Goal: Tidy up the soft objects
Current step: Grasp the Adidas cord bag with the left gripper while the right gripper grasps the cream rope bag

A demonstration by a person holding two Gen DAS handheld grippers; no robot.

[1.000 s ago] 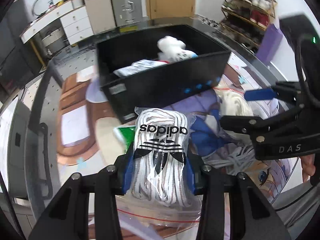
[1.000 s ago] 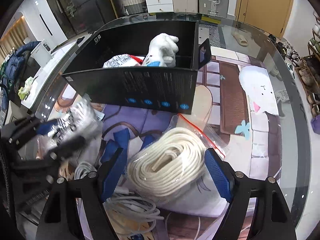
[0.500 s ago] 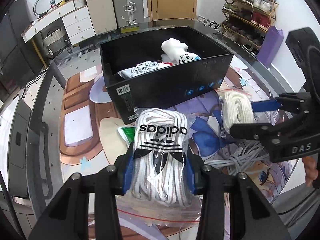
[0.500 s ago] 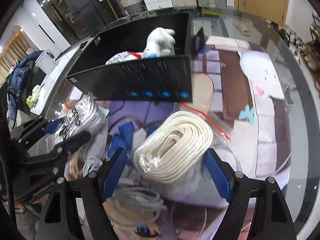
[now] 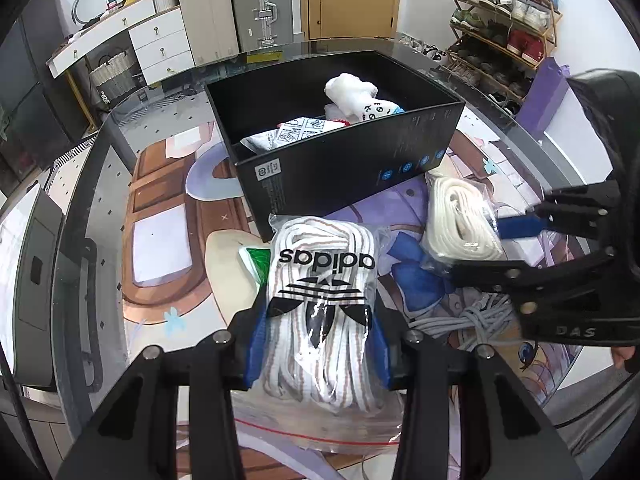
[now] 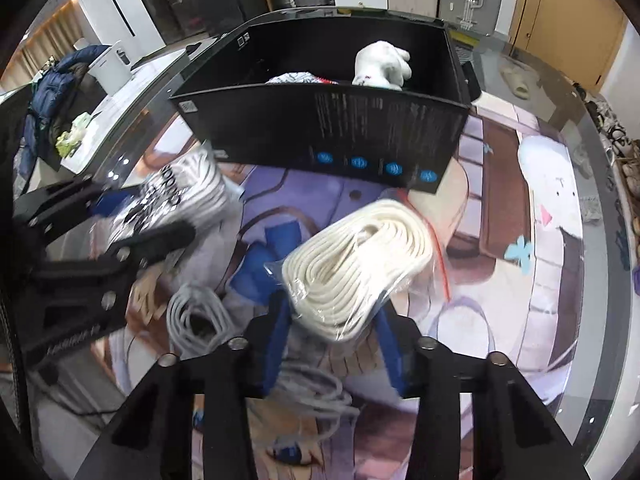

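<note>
- Left wrist view: the left gripper [image 5: 318,344] is closed on a bagged bundle of striped laces [image 5: 322,300], printed with a logo, whose long axis runs forward along the fingers.
- The black box [image 5: 344,168] stands straight ahead of that bundle, its near corner just beyond the bag's far end; it is judged that only a lift over the near wall and a short forward carry are needed.
- Inside the box a white plush toy [image 5: 354,94] is seen against the far right side, and a printed white packet [image 5: 292,132] lies toward the near wall.
- To the right, the right gripper [image 5: 492,248] is seen clamped on a bagged coil of cream cord [image 5: 460,220], close to the box's right corner; a loose grey cable [image 5: 476,320] lies on the table mat below it.
- Right wrist view: the right gripper [image 6: 332,320] holds the bagged coil of cream cord [image 6: 360,264], its long axis slanting up and to the right toward the black box [image 6: 332,128].
- The box's long wall is faced squarely, so both grippers are judged about equally near.
- The white plush toy [image 6: 382,64] shows above the rim at the right end.
- The left gripper [image 6: 132,232] is seen at the left edge with the striped laces [image 6: 184,192].
</note>
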